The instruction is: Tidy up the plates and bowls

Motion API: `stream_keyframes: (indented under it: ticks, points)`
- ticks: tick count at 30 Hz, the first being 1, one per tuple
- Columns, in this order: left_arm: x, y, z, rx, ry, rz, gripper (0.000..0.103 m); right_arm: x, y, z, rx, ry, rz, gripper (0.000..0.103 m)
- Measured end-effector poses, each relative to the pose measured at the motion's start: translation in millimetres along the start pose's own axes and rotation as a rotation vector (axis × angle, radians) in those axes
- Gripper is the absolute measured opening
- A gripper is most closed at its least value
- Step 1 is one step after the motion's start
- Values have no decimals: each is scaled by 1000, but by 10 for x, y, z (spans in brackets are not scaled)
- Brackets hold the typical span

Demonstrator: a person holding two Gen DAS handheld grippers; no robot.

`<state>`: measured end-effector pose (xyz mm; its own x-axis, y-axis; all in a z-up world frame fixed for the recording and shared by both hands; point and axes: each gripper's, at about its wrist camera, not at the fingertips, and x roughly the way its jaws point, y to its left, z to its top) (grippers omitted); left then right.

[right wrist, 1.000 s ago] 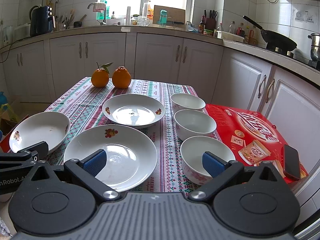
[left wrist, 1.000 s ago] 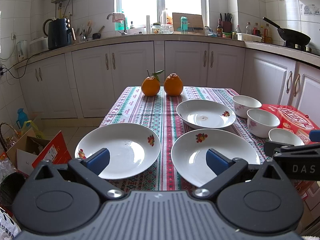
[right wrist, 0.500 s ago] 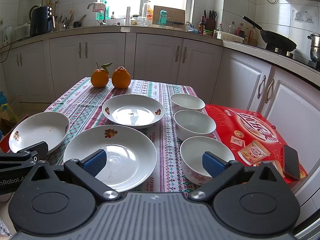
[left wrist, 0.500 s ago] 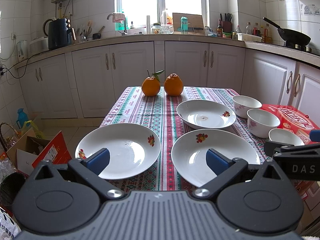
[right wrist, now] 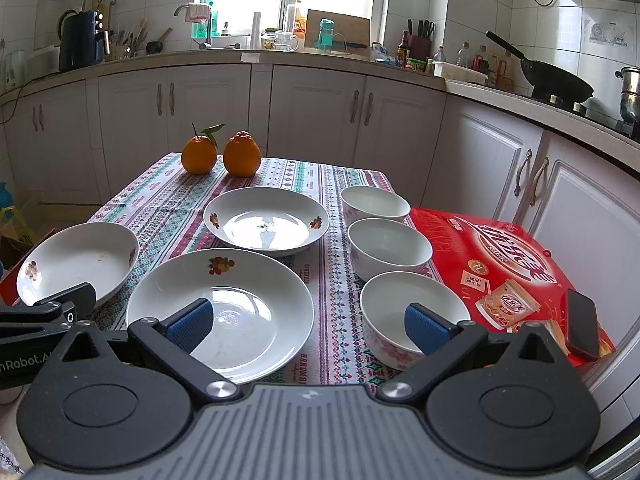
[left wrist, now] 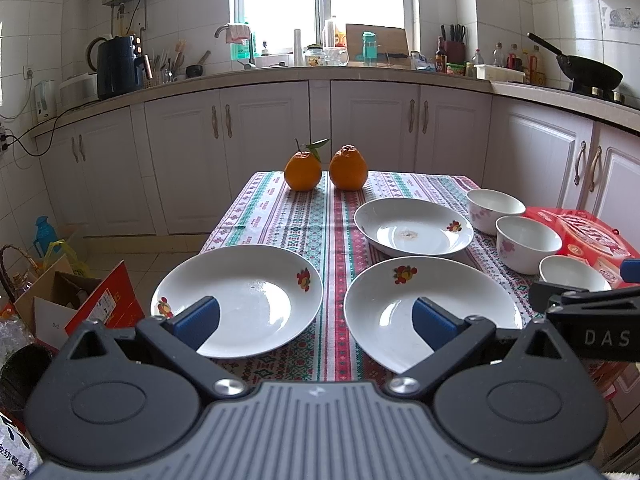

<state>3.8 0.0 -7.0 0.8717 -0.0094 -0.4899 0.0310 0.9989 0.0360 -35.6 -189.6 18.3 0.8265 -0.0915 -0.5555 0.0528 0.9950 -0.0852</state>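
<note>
A counter covered with a red, green and white patterned tablecloth [left wrist: 320, 224] carries everything. At its right edge lies a large red printed cardboard box [right wrist: 500, 248], with a dark phone [right wrist: 582, 324] resting on the box's near corner.

Three white shallow ceramic plates with fruit motifs sit on the cloth: the near-left plate [left wrist: 248, 292], the near-centre plate [right wrist: 240, 300] beside it, and the far plate [right wrist: 266, 220] behind the centre one. All three lie flat and apart from each other.

Three white ceramic bowls with pink flower prints stand in a row along the right side, just beside the box: the far bowl [right wrist: 374, 202], the middle bowl [right wrist: 388, 246] and the near bowl [right wrist: 404, 300].

Two oranges [left wrist: 326, 168] stand side by side at the far end of the cloth, one with a green leaf.

The left gripper [left wrist: 316, 322] hovers over the near edge between the two near plates, its blue-padded fingers [left wrist: 198, 316] spread wide and grasping nothing. The right gripper [right wrist: 308, 322] hangs between the centre plate and the near bowl, fingers [right wrist: 426, 326] likewise released and empty.
</note>
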Motion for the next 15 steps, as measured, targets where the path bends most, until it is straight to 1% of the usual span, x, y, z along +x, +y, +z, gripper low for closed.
stream_keyframes:
  ticks: [6,10,15]
  points:
    - [10,13,27,-1,5,-5,102,33,16,18,-5,7,-5,103]
    - [20,19,36,8,11,-42,102,75,28,33,-17,13,-8,103]
    - [49,26,65,21,14,-35,102,133,31,81,-24,20,18,103]
